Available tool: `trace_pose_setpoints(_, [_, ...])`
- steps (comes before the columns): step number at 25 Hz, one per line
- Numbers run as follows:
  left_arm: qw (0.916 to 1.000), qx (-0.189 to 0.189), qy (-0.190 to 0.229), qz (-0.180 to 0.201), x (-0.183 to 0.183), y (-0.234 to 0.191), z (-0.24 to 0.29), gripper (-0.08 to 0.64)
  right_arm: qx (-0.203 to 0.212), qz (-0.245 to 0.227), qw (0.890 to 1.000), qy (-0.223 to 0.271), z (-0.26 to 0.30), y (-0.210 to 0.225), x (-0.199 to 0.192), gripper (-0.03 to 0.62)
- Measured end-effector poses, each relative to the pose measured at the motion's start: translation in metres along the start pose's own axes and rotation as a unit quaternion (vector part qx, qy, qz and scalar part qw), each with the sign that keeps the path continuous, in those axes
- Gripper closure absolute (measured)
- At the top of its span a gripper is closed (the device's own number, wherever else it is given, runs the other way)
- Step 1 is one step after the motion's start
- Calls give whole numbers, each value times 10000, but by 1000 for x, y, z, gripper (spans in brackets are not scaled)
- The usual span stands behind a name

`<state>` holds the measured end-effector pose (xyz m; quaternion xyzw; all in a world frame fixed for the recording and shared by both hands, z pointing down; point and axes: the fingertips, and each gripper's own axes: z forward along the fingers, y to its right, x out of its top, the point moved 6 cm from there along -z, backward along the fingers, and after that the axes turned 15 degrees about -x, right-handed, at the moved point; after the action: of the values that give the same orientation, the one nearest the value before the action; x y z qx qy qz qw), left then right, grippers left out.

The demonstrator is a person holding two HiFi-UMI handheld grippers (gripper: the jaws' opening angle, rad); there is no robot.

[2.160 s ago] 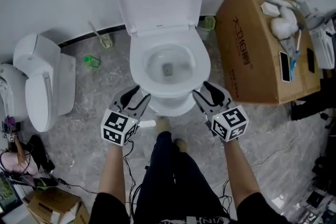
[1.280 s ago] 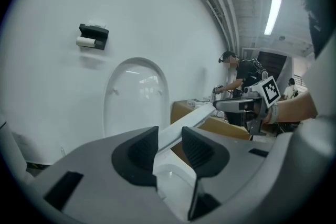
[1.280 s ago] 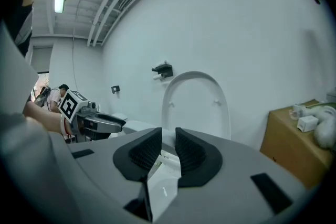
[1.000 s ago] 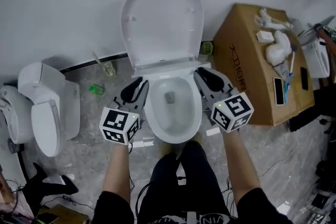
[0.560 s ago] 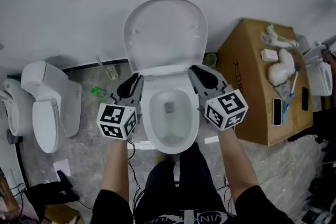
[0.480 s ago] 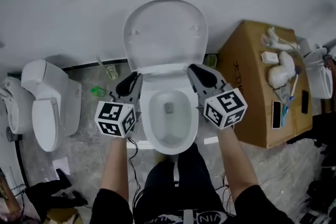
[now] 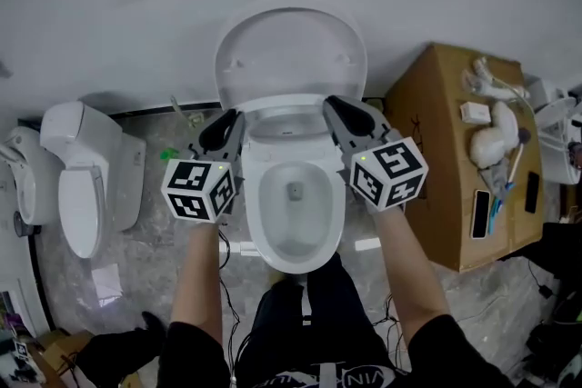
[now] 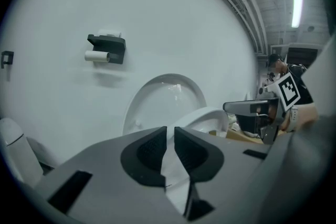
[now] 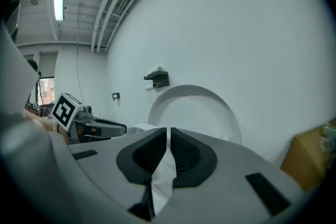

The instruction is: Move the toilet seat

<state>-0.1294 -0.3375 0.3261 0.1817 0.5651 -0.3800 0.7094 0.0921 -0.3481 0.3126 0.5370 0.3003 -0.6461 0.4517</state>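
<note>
We see the left gripper and right gripper closing their jaws on opposite side edges of the white toilet seat, its rim between both pairs of pads, in front of the upright lid.

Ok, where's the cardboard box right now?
Head view, right side: the box stands on the floor just right of the toilet, with small items lying on top.
</note>
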Motion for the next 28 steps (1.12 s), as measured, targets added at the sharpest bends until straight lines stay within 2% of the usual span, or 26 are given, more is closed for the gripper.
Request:
trace_pose_setpoints(15, [9987, 437, 129, -221, 17, -24, 32, 512, 67, -144, 9999, -49, 43, 21, 16, 563])
trace_pose_setpoints(28, [9985, 490, 95, -219, 24, -40, 49, 512, 116, -138, 9998, -33, 67, 31, 21, 565])
